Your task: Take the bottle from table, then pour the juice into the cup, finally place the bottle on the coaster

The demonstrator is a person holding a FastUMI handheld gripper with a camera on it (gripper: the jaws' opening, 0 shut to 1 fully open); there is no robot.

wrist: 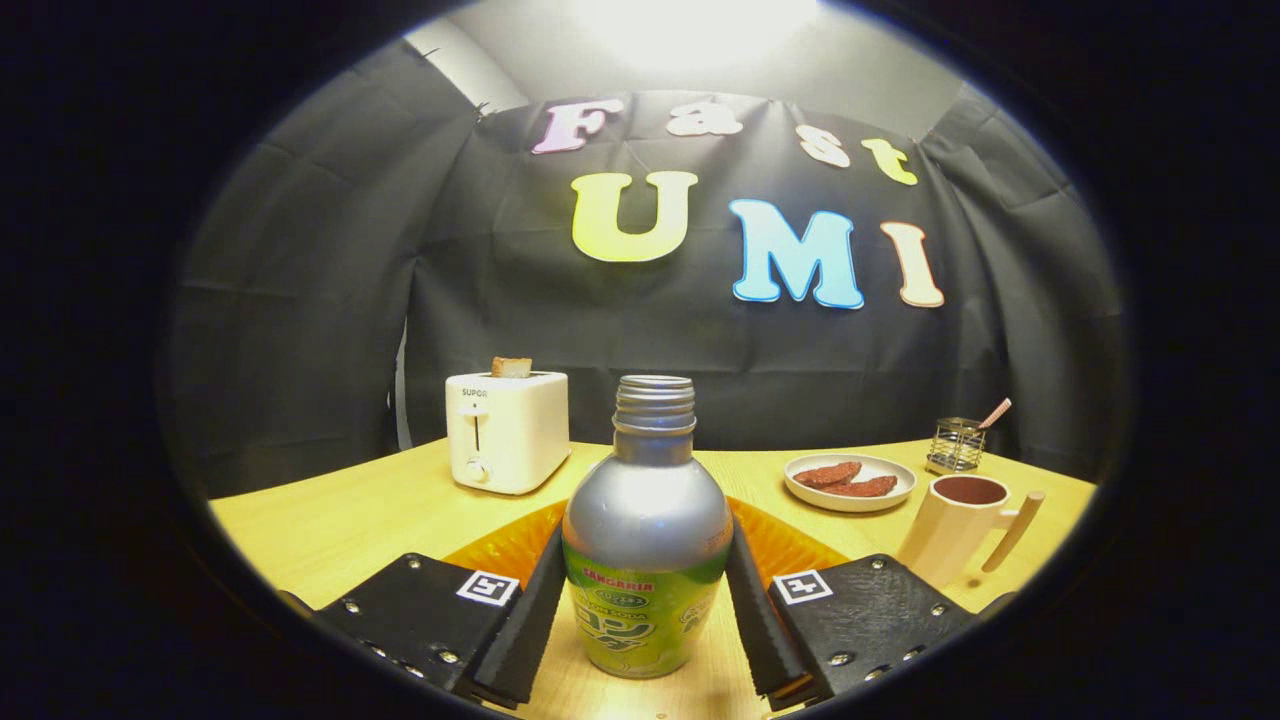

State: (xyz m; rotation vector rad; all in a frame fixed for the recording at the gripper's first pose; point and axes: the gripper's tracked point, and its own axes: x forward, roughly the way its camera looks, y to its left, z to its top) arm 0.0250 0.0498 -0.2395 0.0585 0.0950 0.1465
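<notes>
Standing beyond the tongs (645, 600) to the right, a cup (958, 532) with a wooden handle holds dark liquid, a plate (850, 482) carries reddish-brown pieces, and a wire holder (955, 446) sits behind. The tongs grasp the bottle (647, 540) — both fingers press its sides. Upright on the surface (340, 520), uncapped, it has a silver shoulder and green label — an orange coaster (500, 550) lies just behind.

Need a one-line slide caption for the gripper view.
Gripper fingers flank the uncapped bottle on the table; orange coaster behind, cup ahead to the right.
</notes>
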